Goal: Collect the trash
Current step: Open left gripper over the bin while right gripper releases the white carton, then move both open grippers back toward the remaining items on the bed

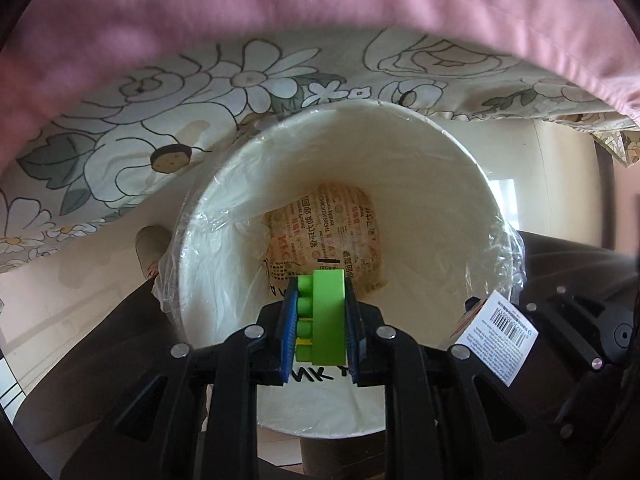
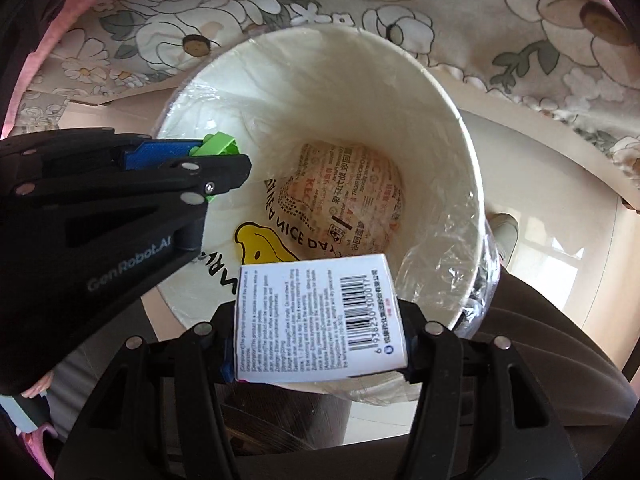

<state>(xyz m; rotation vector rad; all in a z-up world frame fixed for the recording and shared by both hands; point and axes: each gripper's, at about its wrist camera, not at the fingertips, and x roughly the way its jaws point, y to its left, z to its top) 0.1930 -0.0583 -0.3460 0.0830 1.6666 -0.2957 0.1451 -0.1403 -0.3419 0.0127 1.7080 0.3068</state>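
A white trash bin (image 1: 420, 168) lined with clear plastic stands below both grippers; it also shows in the right wrist view (image 2: 400, 92). A crumpled printed paper wrapper (image 1: 328, 228) lies at its bottom, also in the right wrist view (image 2: 352, 196). My left gripper (image 1: 320, 320) is shut on a green toy brick (image 1: 326, 316) and holds it over the bin's mouth; it shows in the right wrist view (image 2: 216, 156) at the bin's left rim. My right gripper (image 2: 320, 324) is shut on a white barcoded box (image 2: 320, 316) over the bin's near rim; the box shows in the left wrist view (image 1: 496, 336).
A bed with a floral sheet (image 1: 160, 120) and a pink cover (image 1: 280, 8) is just behind the bin. Pale floor (image 2: 560, 200) surrounds the bin. A dark seat or cushion (image 2: 540, 360) lies at the right.
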